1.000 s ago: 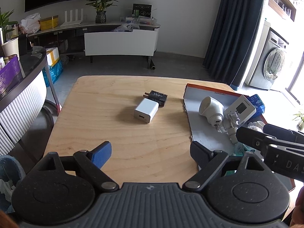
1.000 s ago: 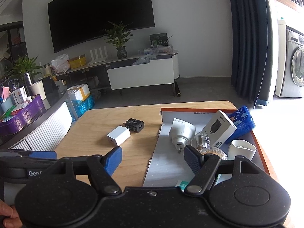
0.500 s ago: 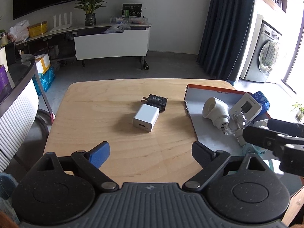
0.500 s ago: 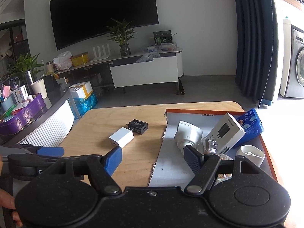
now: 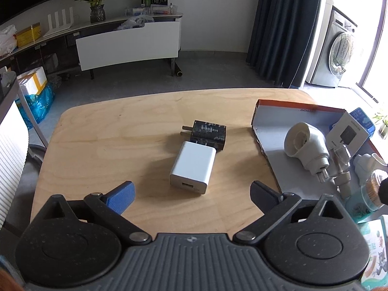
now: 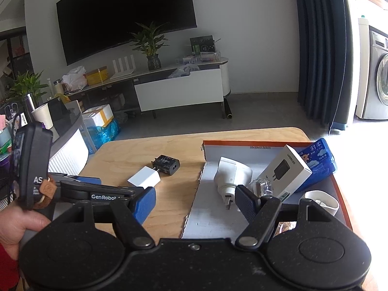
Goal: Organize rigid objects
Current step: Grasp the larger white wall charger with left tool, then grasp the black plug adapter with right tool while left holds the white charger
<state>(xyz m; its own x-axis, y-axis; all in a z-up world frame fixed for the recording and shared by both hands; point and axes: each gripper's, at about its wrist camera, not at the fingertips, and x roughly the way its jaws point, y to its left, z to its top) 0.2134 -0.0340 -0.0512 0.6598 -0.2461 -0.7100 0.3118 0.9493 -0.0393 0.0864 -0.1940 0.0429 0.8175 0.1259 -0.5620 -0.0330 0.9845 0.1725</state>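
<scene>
Plywood table, sorting half done

Plywood table (image 5: 101,131); cardboard box lid (image 5: 286,111) holding white socket adapter (image 5: 305,143) and boxed charger (image 5: 349,133). Left out: white charger (image 5: 192,167), black charger (image 5: 209,133), touching. Left gripper (image 5: 191,191) just widened, empty, nearing white charger. Right gripper (image 6: 196,201) apart, empty.

- We are holding our right gripper (image 6: 195,200) over the tabletop (image 6: 121,155), its fingers (image 6: 145,203) standing apart with nothing between them.
- We are seeing a white charger (image 6: 145,179) touching a black charger (image 6: 167,165), beside the box (image 6: 242,149).
</scene>
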